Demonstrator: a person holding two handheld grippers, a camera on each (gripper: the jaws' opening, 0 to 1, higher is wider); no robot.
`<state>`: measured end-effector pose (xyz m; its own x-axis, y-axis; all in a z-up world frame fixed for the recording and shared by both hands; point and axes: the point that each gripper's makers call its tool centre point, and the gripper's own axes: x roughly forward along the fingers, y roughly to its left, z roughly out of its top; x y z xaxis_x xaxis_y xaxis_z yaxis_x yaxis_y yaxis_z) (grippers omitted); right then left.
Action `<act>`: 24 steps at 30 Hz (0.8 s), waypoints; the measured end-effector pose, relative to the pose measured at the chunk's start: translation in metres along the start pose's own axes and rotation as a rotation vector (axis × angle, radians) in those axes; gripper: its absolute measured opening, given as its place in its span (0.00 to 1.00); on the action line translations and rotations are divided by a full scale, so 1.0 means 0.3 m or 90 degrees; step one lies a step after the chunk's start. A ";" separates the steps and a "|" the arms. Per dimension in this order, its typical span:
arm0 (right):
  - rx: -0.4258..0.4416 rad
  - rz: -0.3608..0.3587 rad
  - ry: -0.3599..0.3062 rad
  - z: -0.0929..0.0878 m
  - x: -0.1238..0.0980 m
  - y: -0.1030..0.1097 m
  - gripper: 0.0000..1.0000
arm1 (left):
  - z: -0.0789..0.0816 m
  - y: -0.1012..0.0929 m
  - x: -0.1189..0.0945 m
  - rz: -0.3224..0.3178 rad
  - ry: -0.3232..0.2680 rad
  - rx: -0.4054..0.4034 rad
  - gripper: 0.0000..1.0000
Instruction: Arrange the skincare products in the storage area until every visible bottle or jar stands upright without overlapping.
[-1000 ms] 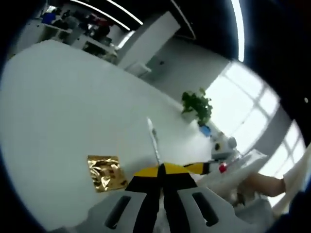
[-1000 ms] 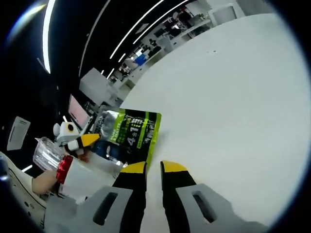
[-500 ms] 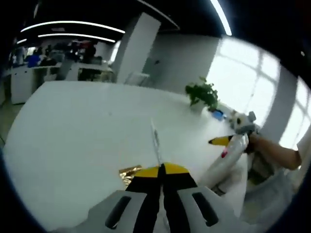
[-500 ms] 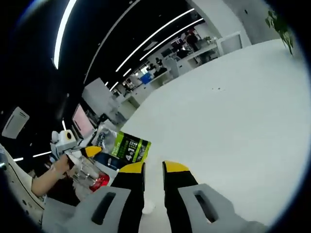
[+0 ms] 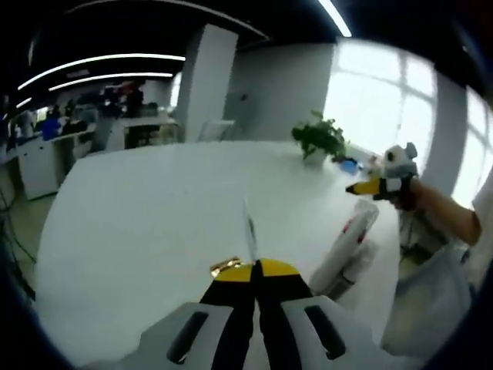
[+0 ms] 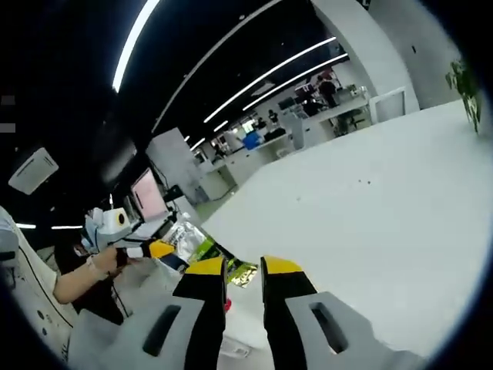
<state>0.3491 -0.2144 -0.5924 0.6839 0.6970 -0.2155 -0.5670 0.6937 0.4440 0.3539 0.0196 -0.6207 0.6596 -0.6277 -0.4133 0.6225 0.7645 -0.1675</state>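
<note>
Your left gripper (image 5: 256,271) pinches a thin flat packet (image 5: 249,231) edge-on above the white table (image 5: 146,208). Your right gripper (image 6: 243,271) holds nothing, jaws narrowly apart, near a green pouch (image 6: 231,266).

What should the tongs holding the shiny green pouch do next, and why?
Probably lower it. The left tongs are shut on the green and silver foil pouch, which seems to be held up above the white table. I'd ease it down onto bare tabletop, away from the gold foil sachet, so nothing overlaps.
</note>
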 end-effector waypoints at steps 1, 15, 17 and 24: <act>-0.003 0.003 -0.004 0.010 -0.006 0.009 0.17 | 0.002 -0.003 -0.007 -0.002 0.001 0.001 0.00; -0.063 0.072 -0.013 0.034 -0.094 0.244 0.20 | -0.001 -0.050 -0.126 -0.019 0.021 0.036 0.00; -0.071 0.079 -0.011 0.024 -0.103 0.271 0.20 | -0.007 -0.060 -0.139 -0.023 0.026 0.035 0.00; -0.125 0.119 0.082 -0.124 -0.107 0.363 0.19 | -0.043 -0.106 -0.193 -0.043 0.051 0.067 0.00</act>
<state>0.2483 -0.1546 -0.5694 0.5033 0.8241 -0.2599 -0.7637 0.5649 0.3123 0.2905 0.0334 -0.6029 0.5814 -0.6600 -0.4758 0.7079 0.6986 -0.1041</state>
